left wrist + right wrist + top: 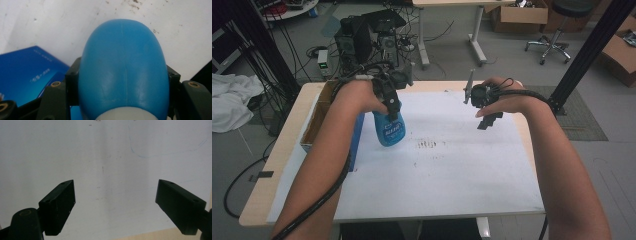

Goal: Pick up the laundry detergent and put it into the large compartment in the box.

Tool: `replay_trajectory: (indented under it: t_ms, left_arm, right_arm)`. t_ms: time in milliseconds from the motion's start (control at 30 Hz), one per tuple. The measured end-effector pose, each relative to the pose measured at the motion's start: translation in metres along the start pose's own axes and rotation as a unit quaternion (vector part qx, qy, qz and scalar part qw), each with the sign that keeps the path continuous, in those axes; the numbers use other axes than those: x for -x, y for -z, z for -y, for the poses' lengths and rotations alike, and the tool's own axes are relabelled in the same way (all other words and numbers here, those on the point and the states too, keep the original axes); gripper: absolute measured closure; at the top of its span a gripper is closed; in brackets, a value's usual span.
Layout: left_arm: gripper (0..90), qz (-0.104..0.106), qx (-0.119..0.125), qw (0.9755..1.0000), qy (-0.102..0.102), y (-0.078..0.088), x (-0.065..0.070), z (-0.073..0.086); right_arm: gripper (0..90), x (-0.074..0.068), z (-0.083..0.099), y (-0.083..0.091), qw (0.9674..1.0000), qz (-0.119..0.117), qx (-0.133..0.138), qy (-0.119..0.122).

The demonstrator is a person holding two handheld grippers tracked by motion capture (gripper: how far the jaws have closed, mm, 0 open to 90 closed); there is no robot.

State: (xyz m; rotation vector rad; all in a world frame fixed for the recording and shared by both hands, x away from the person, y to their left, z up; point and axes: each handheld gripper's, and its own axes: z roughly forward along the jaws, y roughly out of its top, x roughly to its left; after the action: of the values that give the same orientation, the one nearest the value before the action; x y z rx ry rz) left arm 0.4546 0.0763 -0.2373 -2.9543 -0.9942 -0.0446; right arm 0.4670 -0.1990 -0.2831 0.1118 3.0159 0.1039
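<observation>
Blue bottle (389, 129) — translucent blue plastic, rounded, egg-like body, printed label on its front with white lettering too small to read. Pale whitish neck or cap end (127, 115) at the gripped end, seen in the left gripper view. Body hangs downward, roughly upright, slightly tilted. Clamped across its upper part between the jaws of the left gripper (393, 106). Position: left half of the white-covered bench (452, 170), just beside the blue box (27, 72)

left claw (393, 111) clamped tight, pointing down; right claw (115, 202) spread wide
</observation>
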Motion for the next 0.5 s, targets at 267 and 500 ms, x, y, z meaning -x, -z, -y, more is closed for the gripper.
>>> replay_trajectory:
  t_ms: [267,500]
  left_arm:
    - [38.9,0.016,-0.001,0.9963,0.084,0.039,-0.006,0.014]
    - [38.8,0.024,0.022,0.9881,0.151,0.069,-0.012,0.028]
  right_arm:
    - [16.3,-0.003,0.001,0.002,1.0,0.002,0.005,0.002]
    - [16.3,-0.004,0.0,0.003,0.9999,0.003,0.009,0.005]
